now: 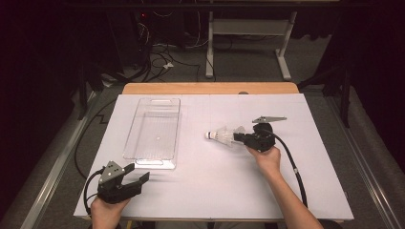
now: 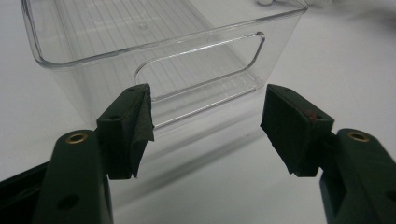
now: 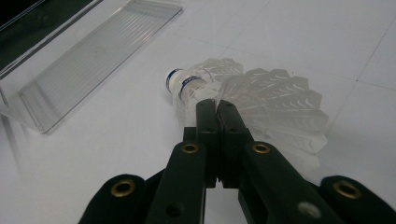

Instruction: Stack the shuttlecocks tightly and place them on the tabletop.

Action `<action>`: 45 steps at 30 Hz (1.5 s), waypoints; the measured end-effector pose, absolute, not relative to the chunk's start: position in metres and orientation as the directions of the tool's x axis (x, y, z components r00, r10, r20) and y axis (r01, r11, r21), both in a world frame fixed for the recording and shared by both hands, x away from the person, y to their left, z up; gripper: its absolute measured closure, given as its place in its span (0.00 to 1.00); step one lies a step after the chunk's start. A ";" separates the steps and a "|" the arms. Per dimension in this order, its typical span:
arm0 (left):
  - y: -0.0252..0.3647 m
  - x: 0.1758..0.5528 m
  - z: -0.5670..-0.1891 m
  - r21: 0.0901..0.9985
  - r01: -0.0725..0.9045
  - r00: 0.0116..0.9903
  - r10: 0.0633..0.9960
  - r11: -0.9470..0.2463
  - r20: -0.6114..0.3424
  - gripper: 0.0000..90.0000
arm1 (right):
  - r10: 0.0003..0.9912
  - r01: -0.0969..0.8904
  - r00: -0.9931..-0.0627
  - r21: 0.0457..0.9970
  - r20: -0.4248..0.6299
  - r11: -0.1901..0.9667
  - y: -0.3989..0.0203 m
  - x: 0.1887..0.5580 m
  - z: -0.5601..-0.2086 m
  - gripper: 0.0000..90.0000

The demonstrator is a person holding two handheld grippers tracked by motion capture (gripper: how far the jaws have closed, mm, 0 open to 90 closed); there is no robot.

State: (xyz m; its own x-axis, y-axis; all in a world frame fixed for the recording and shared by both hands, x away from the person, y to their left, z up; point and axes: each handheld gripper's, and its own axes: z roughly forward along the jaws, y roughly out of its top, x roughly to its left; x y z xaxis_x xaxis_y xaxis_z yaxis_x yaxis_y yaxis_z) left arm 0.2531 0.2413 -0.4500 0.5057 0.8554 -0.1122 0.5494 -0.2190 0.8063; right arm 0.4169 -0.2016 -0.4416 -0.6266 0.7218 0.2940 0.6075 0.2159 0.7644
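Resting at the table's near left corner, the left gripper (image 1: 136, 174) has its jaws spread wide with nothing between them, facing the clear plastic tray (image 1: 154, 126). Right of the tray, mid-table, a shuttlecock (image 3: 243, 98) with a white, blue-banded cork and translucent feather skirt is pinched by the skirt in the right gripper (image 3: 217, 105), cork pointing toward the tray.

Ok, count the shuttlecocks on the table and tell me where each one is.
1. The shuttlecock lies right of the clear tray, near the middle of the white table, with the right gripper shut on its feathers. The tray holds none.
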 end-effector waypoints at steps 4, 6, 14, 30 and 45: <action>0.241 0.253 -0.450 0.806 0.549 0.506 0.855 -0.219 -0.112 0.38 | 0.720 0.609 -0.628 0.762 0.295 0.220 -0.200 0.417 -0.443 0.99; 0.241 0.253 -0.450 0.806 0.550 0.506 0.856 -0.219 -0.112 0.38 | 0.720 0.613 -0.629 0.757 0.294 0.226 -0.200 0.417 -0.444 0.99; 0.241 0.253 -0.450 0.805 0.550 0.505 0.856 -0.222 -0.109 0.38 | 0.732 0.631 -0.629 0.720 0.260 0.287 -0.204 0.418 -0.446 0.98; 0.241 0.252 -0.450 0.807 0.548 0.504 0.857 -0.221 -0.107 0.38 | 0.741 0.629 -0.633 0.706 0.223 0.325 -0.204 0.421 -0.446 0.98; 0.239 0.252 -0.450 0.804 0.547 0.512 0.853 -0.233 -0.101 0.38 | 0.741 0.627 -0.639 0.697 0.206 0.347 -0.200 0.426 -0.446 0.97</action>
